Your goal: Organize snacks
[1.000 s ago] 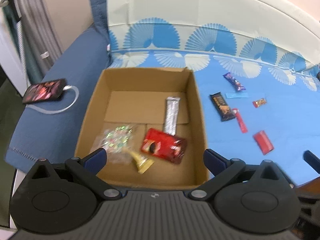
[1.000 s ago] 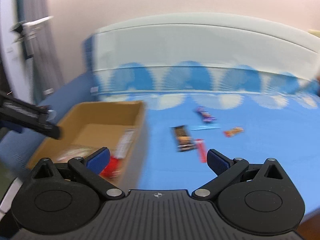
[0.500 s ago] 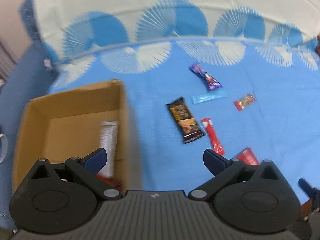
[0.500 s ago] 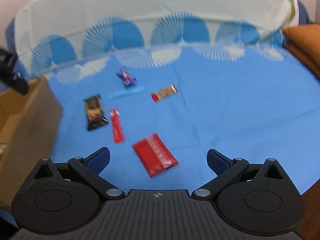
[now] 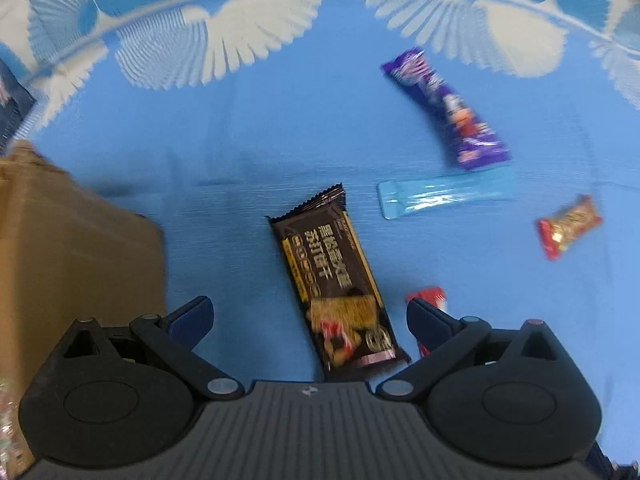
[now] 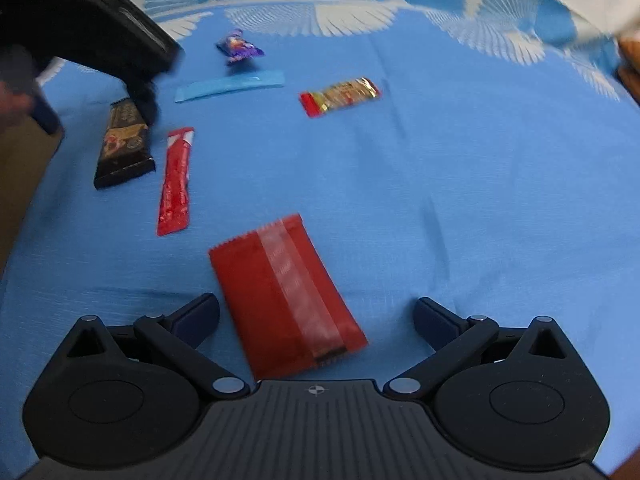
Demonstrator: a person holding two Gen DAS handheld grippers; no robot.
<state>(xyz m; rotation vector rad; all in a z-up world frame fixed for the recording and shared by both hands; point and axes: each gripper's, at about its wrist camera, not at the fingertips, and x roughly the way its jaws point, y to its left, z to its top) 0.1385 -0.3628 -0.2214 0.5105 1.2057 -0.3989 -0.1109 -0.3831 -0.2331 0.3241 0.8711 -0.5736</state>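
Loose snacks lie on a blue cloth. My left gripper (image 5: pixel 308 312) is open, low over the dark brown biscuit bar (image 5: pixel 336 276), which lies lengthwise between its fingers. My right gripper (image 6: pixel 316 314) is open above a flat red packet (image 6: pixel 284 296) that sits between its fingers. Farther off lie a purple wrapper (image 5: pixel 444 108), a light blue stick (image 5: pixel 444 196), a red-and-gold candy (image 6: pixel 340 96) and a long red stick (image 6: pixel 176 180). The cardboard box (image 5: pixel 72 256) stands at the left. In the right wrist view the left gripper's body (image 6: pixel 112 32) hovers over the brown bar (image 6: pixel 124 144).
The blue cloth with white fan pattern (image 6: pixel 480 160) covers the surface, with open room to the right of the snacks. An orange cushion edge (image 6: pixel 630 60) shows at the far right. A glittery packet (image 5: pixel 8 428) peeks out by the box at the lower left.
Both grippers have swung right, away from the box, and come down closer to the cloth. The left now frames the brown bar, the right the red packet. Both stay open.
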